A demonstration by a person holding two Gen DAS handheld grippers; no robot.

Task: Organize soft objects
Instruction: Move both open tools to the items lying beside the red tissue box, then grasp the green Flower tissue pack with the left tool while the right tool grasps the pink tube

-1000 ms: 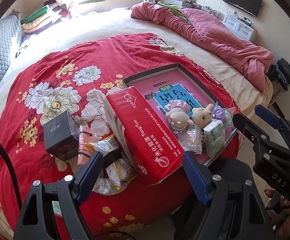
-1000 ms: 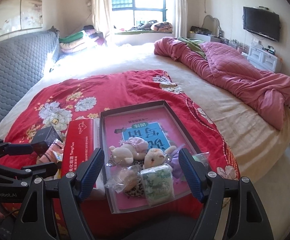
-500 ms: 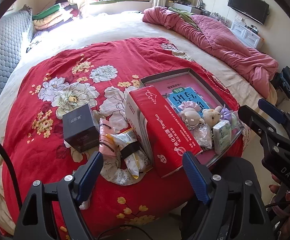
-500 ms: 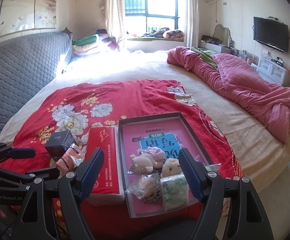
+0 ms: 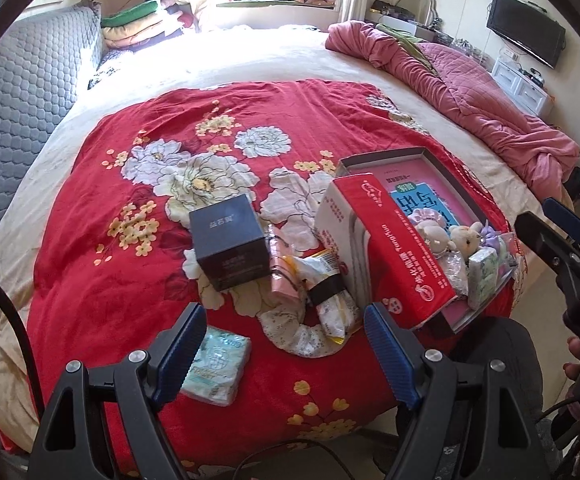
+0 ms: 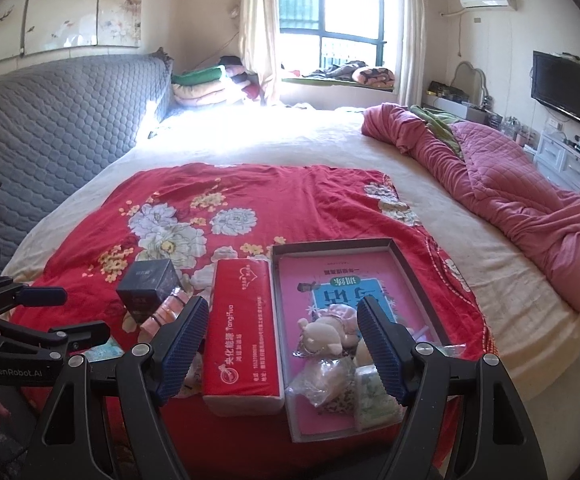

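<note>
Left gripper (image 5: 281, 354) hangs w/ blue fingers (image 5: 181, 350) spread wide, nothing btwn them, above the near edge of the red floral blanket (image 5: 89, 264). Just beside its left finger lies a pale tissue pack (image 5: 215, 372); a bit farther, a crumpled snack wrapper (image 5: 328, 284) and pink packet (image 5: 281, 276) lie beside the dark box (image 5: 227, 240).

Right gripper (image 6: 281, 346) is likewise gaping, empty. Past its tips the red tissue brick (image 6: 241, 332) lies just left of the shallow tray (image 6: 414, 280). Soft toys: plush dolls (image 6: 324, 330) and bagged bits (image 6: 326, 376) bunch at the tray's near end, on a pink book. Far right, a pink quilt (image 6: 510, 184) is heaped on the bed.
</note>
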